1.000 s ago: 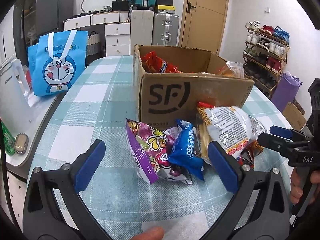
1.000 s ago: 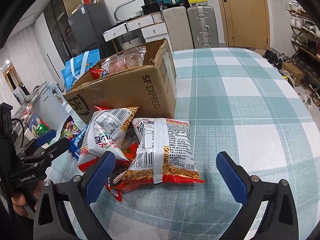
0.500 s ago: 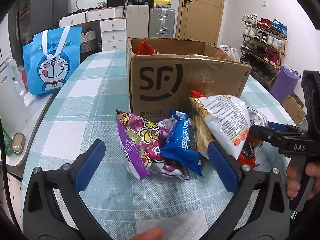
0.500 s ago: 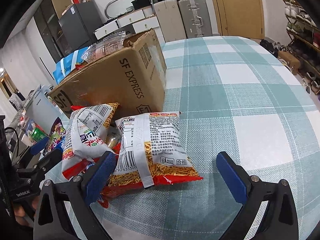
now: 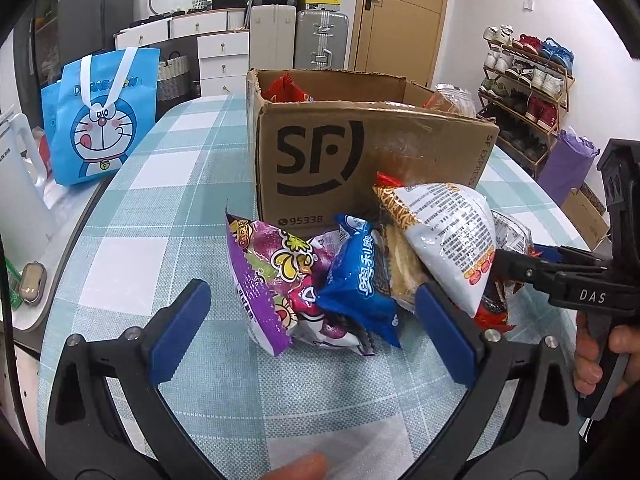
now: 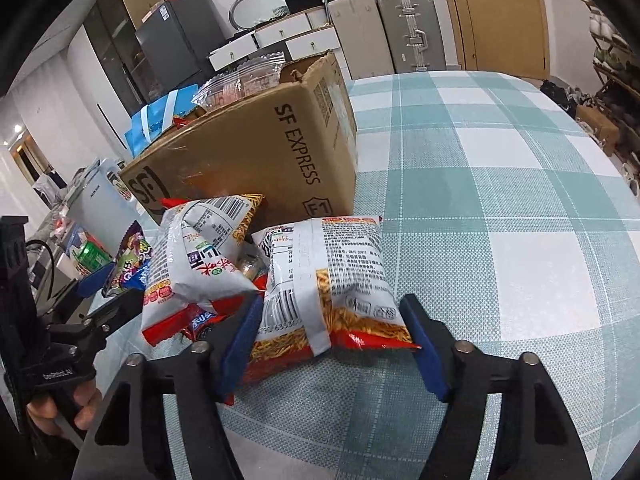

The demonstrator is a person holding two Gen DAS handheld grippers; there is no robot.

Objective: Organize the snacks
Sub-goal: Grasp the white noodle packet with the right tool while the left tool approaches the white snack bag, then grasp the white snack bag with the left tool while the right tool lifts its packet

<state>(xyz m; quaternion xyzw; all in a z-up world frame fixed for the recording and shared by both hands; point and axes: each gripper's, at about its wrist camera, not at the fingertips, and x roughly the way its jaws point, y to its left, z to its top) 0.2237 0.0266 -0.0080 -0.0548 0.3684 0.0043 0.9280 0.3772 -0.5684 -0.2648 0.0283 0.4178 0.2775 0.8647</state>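
Right wrist view shows the white-and-red snack bag lying flat on the checked bench, just in front of the SF Express cardboard box. Its long axis runs from the box toward the camera, red-edged seam nearest the lens. The right gripper has narrowed since a second ago: its blue fingers, then spread wide and short of the bag, now bracket the bag's near end, the left pad pressing its side. Whether the right pad touches cannot be told.

Leaning on that bag's left is a second white snack bag, tipped up against the box, with a red packet under it.

From the left wrist camera, the left gripper has come closer to the pile; its fingers stay wide apart, holding nothing, around the purple snack bag and the blue Oreo pack. A Doraemon tote stands well apart.
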